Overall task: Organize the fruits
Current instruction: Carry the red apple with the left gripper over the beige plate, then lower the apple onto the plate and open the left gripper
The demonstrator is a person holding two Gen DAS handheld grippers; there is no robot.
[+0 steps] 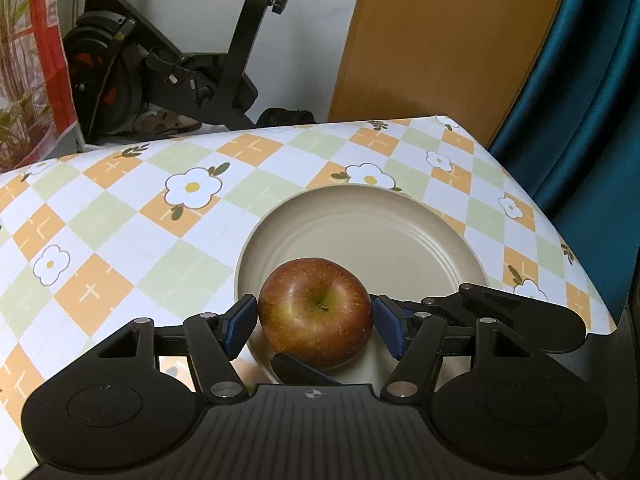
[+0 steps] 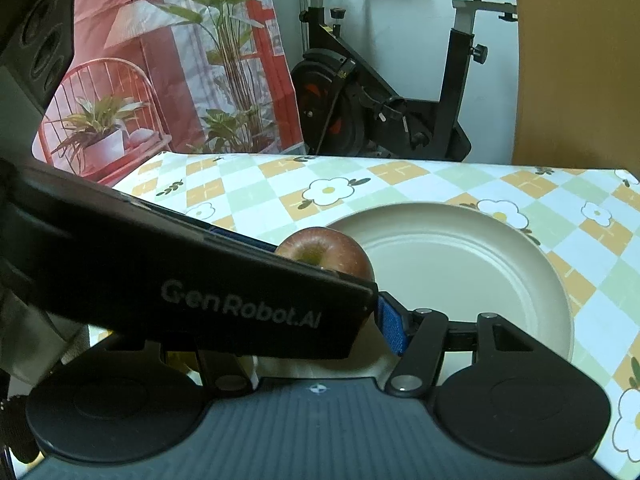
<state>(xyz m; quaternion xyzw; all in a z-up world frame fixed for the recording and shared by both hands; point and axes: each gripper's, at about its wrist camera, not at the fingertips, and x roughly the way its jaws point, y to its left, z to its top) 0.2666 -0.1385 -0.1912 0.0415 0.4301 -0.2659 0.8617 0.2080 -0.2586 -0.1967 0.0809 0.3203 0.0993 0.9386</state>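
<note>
Apple (image 1: 315,312) sits at the plate's (image 1: 360,216) six o'clock edge between my left claw's (image 1: 316,322) pads; contact I can't judge. Right claw (image 2: 320,320) is mostly hidden, grip unreadable. One fruit looks placed; I see no others.

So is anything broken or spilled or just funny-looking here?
Nothing is broken or spilled. The apple sits at the near edge of the plate, looking whole. One funny thing: two hand-held grippers crowd the same apple. The left hand-held gripper has a finger on each side of it, and the right hand-held gripper noses in beside it.
</note>
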